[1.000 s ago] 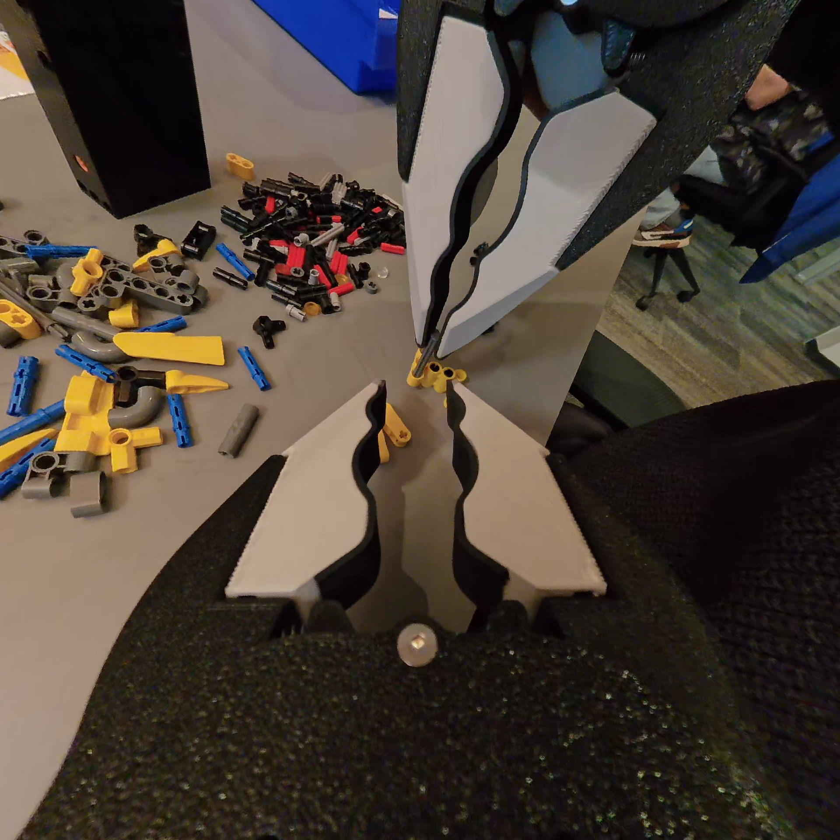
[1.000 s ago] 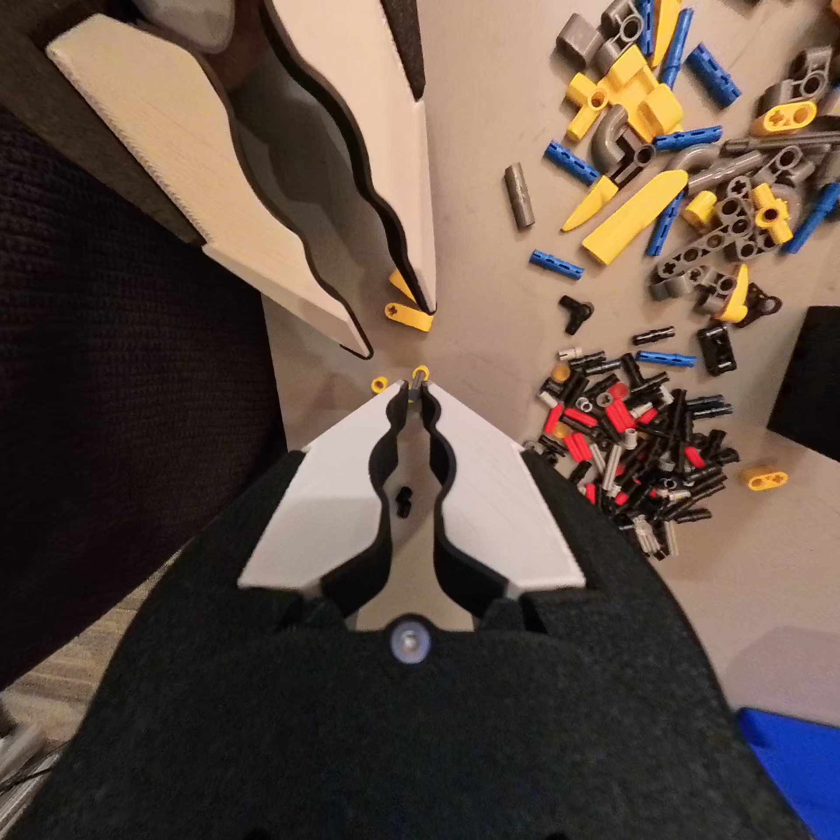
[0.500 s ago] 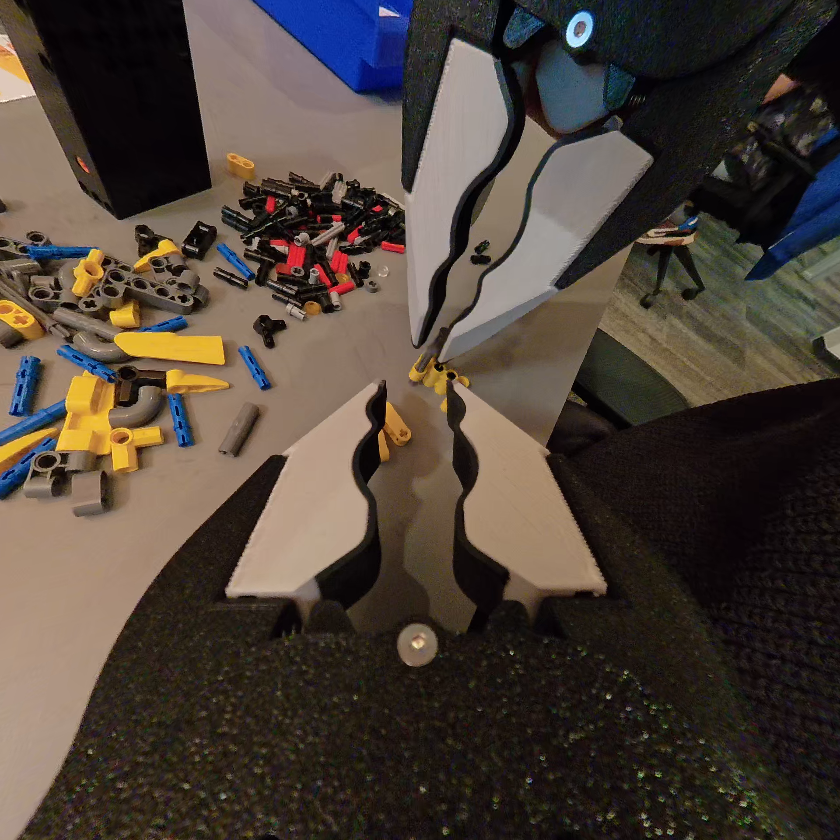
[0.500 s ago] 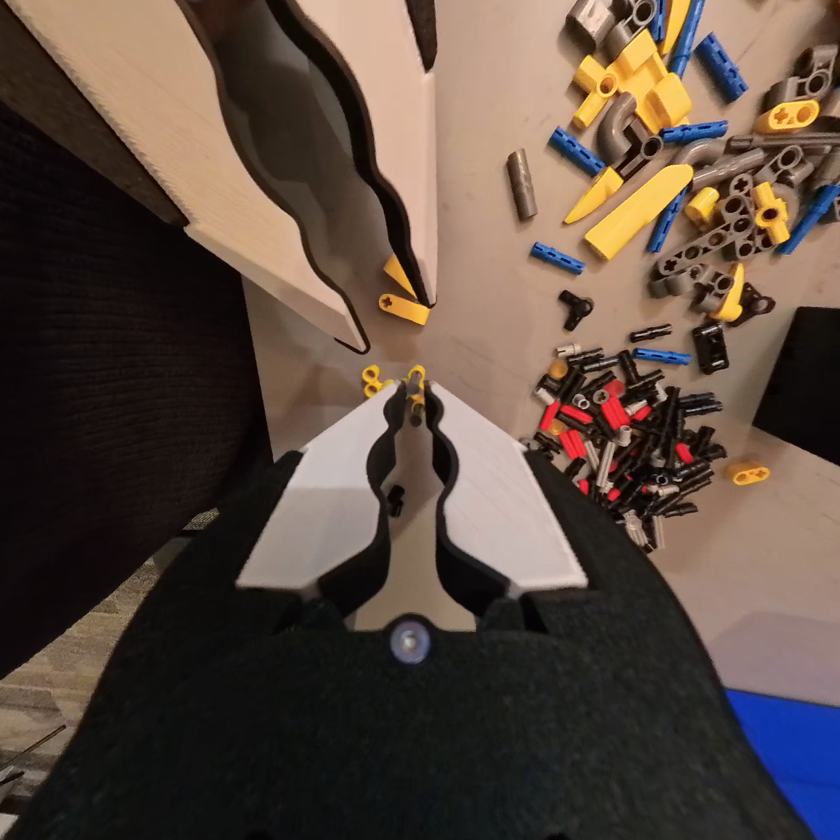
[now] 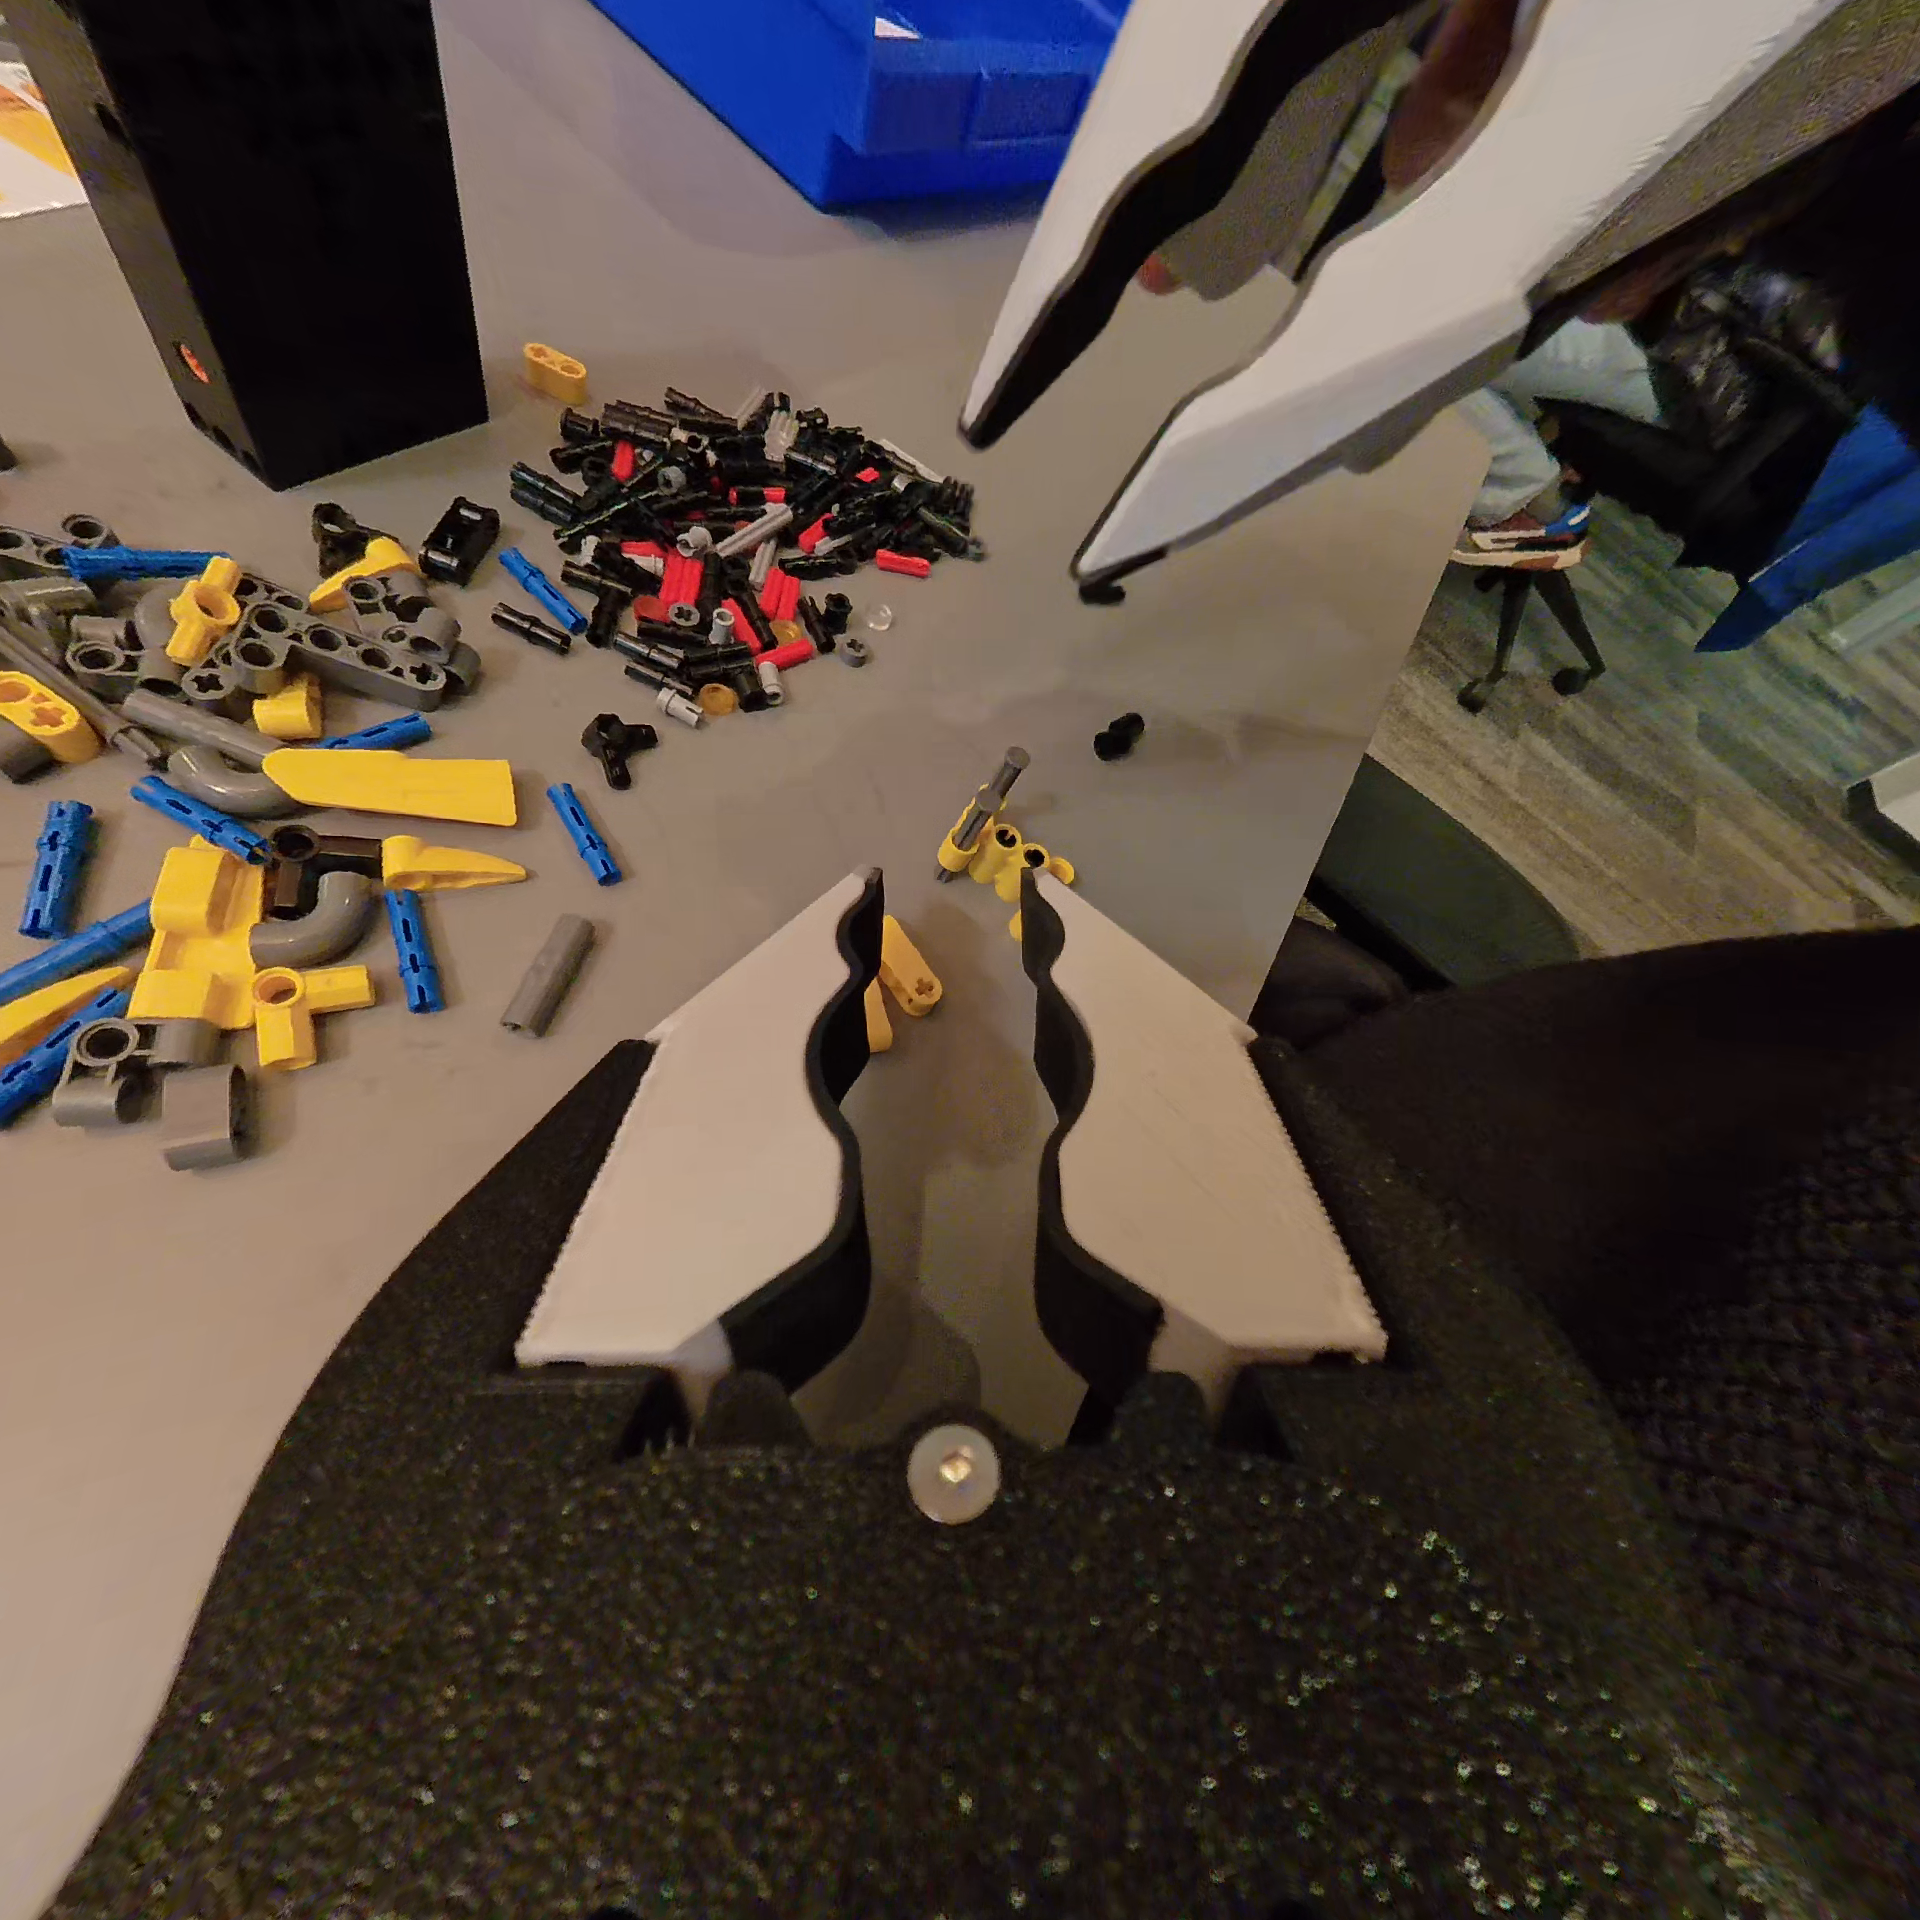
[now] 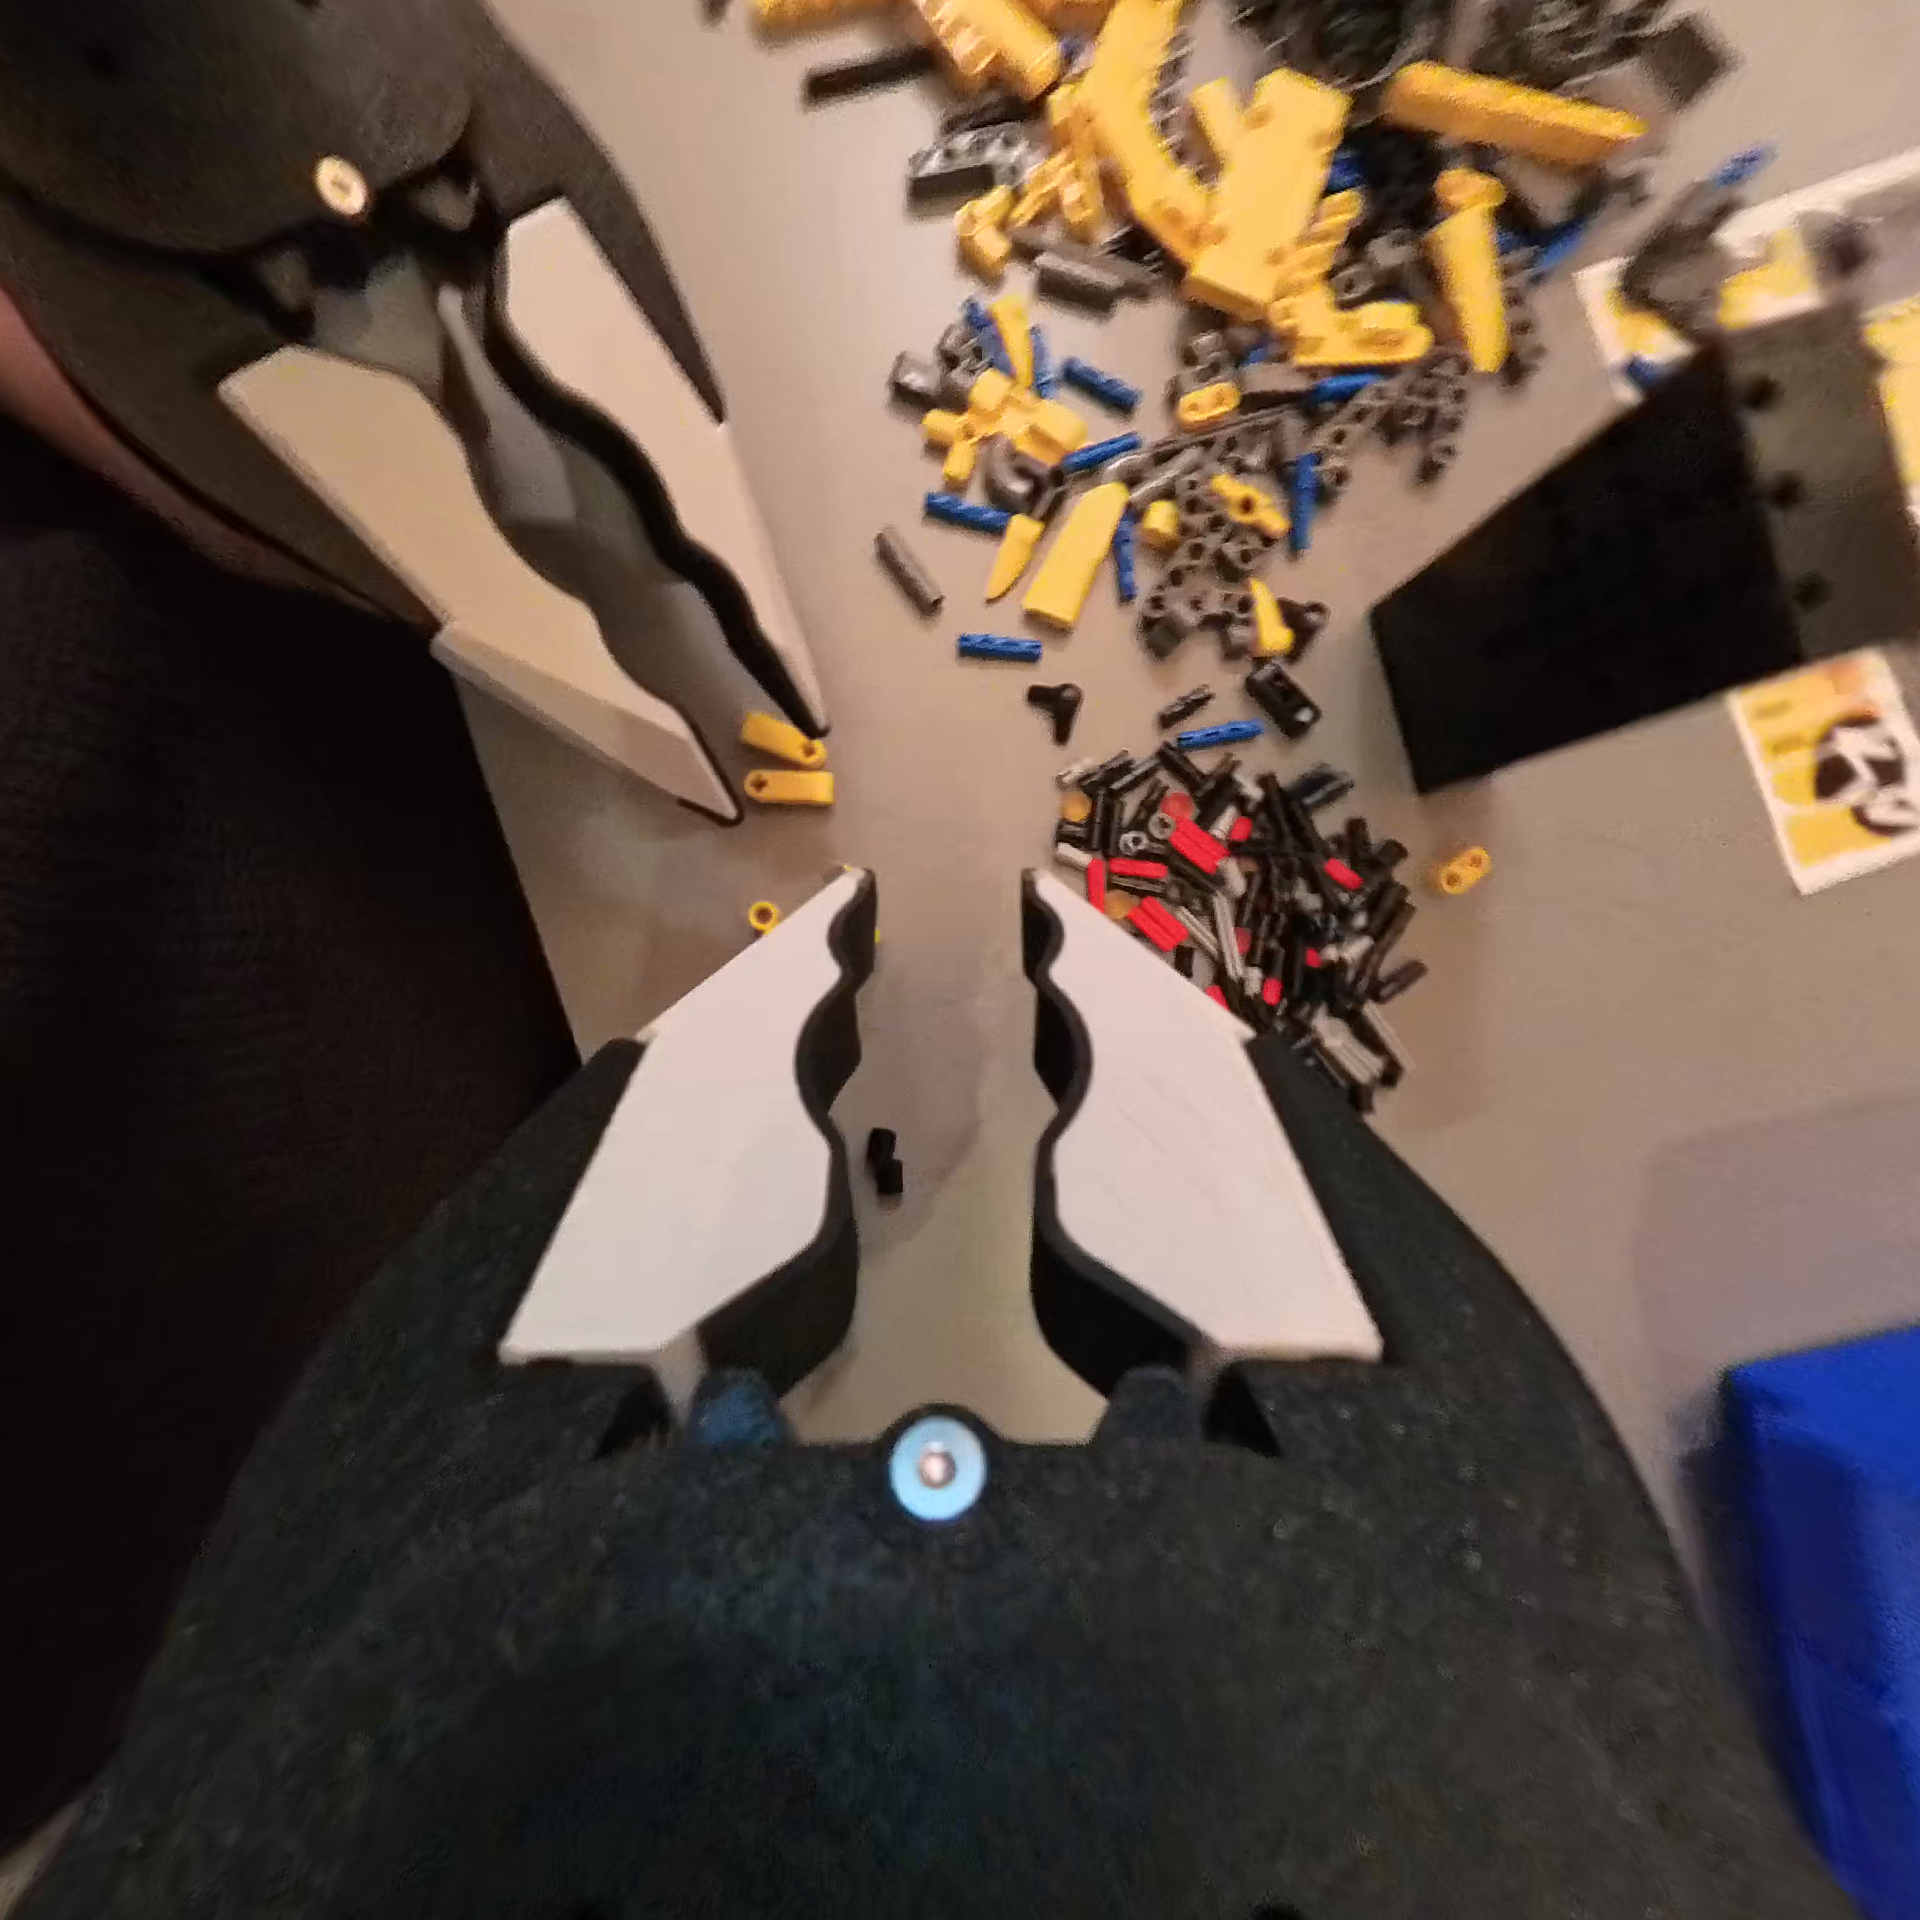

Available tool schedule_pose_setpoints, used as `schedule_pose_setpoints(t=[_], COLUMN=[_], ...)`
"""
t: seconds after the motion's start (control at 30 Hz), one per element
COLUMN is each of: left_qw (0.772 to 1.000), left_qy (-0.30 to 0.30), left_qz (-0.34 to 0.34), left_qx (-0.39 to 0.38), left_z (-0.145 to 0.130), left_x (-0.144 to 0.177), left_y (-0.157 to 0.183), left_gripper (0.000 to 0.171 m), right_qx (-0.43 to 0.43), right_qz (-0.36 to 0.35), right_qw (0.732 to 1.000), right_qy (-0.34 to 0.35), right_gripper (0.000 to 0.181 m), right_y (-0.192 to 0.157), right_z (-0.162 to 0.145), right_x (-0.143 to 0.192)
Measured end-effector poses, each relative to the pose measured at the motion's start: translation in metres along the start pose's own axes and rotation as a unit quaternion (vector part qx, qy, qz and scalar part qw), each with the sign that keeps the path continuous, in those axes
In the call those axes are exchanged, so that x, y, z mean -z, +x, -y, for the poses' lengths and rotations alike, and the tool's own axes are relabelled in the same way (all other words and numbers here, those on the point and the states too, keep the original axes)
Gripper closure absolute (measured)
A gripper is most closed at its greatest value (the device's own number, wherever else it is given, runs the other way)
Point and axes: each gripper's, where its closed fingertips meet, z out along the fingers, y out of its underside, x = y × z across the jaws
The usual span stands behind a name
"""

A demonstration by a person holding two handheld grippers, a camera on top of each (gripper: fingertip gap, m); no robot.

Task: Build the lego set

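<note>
Yellow connector [image 5: 995, 850] with grey axle [image 5: 987, 805] lying on table [image 5: 727, 260] just ahead of left gripper [image 5: 951, 891], jaws spread, empty. Yellow liftarms [image 5: 902, 982] beside left fingertip. Right gripper [image 6: 948, 899] raised, released, holding nothing; pin pile [image 6: 1236, 904] right of jaws.

the right gripper [image 6: 948, 906] hangs above the grey table [image 6: 1558, 1091] with its two white fingers spread apart and nothing between them, a small black pin [image 6: 884, 1160] lying on the table in the gap nearer the gripper body. up and to the left, the left gripper [image 6: 774, 769] points down with its fingers parted, its tips just beside two yellow pieces [image 6: 787, 762], and a tiny yellow ring [image 6: 764, 914] sits near the table edge. to the right lies a heap of black and red pins [image 6: 1236, 914] with a lone yellow connector [image 6: 1463, 871] past it, a blurred spread of yellow, blue and grey parts [image 6: 1195, 343] farther off, a black box [image 6: 1621, 613], and a blue bin [image 6: 1829, 1538] at the lower right.
</note>
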Motion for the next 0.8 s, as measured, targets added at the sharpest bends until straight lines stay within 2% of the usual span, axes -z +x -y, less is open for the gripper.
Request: schedule_pose_setpoints(t=[0.13, 0.27, 0.47, 0.67, 0.8], left_qw=[1.0, 1.0, 1.0, 0.999, 0.999], left_qy=[-0.003, 0.0, 0.003, 0.012, 0.01], left_qz=[0.005, 0.01, 0.021, 0.042, 0.042], left_qx=[-0.004, -0.004, 0.008, -0.004, -0.001], left_z=[-0.001, 0.0, 0.002, 0.003, 0.003], left_x=[-0.001, 0.0, 0.0, 0.002, 0.001], left_y=[-0.001, -0.002, -0.007, -0.009, -0.01], left_gripper=[0.146, 0.146, 0.146, 0.146, 0.146], right_qx=[-0.101, -0.196, -0.156, -0.215, -0.228], right_qz=[-0.038, -0.053, -0.133, -0.11, -0.1], right_qw=[0.99, 0.967, 0.966, 0.957, 0.958], right_qy=[0.091, 0.151, 0.159, 0.159, 0.145], right_gripper=[0.151, 0.144, 0.142, 0.142, 0.149], right_y=[0.003, -0.014, -0.043, -0.043, -0.039], right_z=[-0.013, -0.033, -0.039, -0.034, -0.038], right_x=[0.012, 0.001, -0.021, -0.04, -0.047])
